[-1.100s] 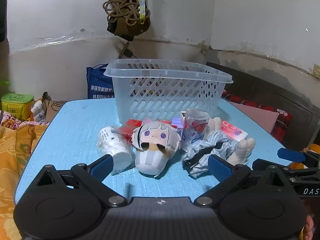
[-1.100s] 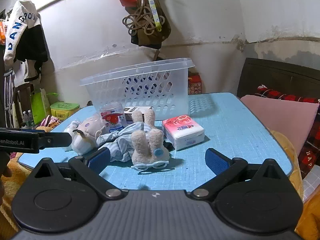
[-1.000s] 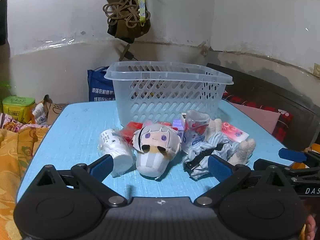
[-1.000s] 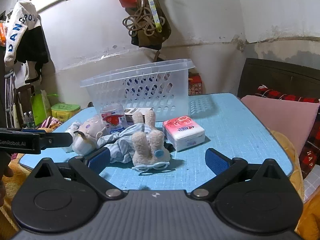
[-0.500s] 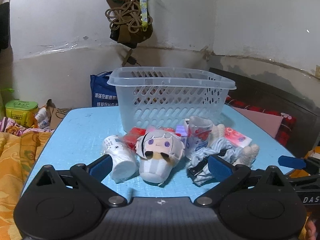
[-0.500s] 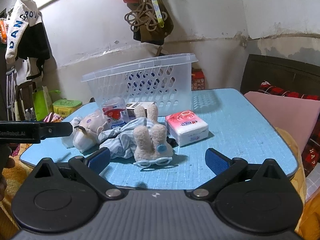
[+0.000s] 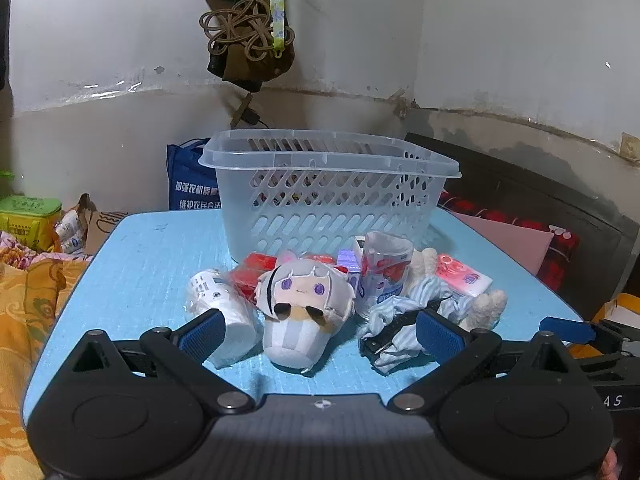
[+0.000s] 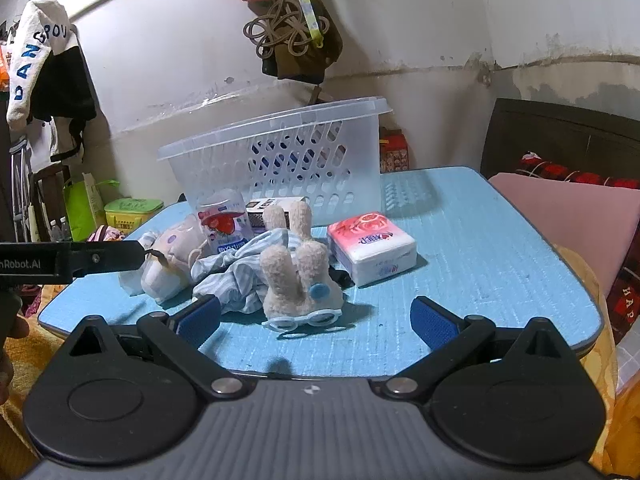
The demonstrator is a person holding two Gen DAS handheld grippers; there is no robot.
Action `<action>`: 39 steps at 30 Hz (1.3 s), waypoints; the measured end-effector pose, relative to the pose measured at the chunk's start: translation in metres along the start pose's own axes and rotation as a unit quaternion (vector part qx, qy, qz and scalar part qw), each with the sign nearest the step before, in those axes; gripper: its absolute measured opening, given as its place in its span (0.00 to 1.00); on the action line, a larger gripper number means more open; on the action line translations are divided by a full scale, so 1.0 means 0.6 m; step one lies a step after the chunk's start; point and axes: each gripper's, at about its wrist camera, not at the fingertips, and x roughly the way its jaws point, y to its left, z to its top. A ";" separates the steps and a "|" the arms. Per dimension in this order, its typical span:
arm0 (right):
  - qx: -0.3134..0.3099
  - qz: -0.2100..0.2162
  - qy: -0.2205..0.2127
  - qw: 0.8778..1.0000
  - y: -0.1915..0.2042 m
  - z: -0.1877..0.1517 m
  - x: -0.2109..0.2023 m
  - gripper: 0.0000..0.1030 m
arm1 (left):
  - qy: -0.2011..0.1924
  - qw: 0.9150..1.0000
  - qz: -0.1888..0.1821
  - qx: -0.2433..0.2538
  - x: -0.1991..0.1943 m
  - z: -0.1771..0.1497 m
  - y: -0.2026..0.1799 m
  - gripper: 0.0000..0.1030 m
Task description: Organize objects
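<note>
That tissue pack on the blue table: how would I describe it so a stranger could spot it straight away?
Find the clear plastic basket on the blue table. In front of it lies a heap of toys, and the tissue pack sits at the heap's right end, beside the beige plush rabbit. It is the only boxy white block, topped with pink-red print.

Your left gripper has dropped lower and eased a little closer to the pile over the last second: the basket now sits lower in its view, with more of the wall and the hanging bag showing above it, and the grey-haired plush doll fills more of the gap between the spread fingers. Your right gripper has shifted the same way, so the bunny plush and tissue pack have drifted slightly left and down, nearer its fingers. Your left gripper's arm at the left edge of that view has come a little lower.
</note>
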 end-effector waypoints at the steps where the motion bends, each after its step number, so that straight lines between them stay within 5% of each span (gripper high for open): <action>1: -0.001 0.000 0.001 1.000 0.001 0.000 0.000 1.00 | -0.002 1.000 0.001 0.003 0.000 -0.001 -0.001 0.99; 34: 0.007 0.004 -0.002 1.000 -0.001 -0.003 0.007 1.00 | 0.020 1.000 0.023 -0.003 0.012 0.001 0.012 0.99; 39: 0.012 0.006 -0.012 1.000 -0.006 -0.003 0.010 1.00 | 0.009 0.999 0.048 0.009 0.006 0.007 0.011 1.00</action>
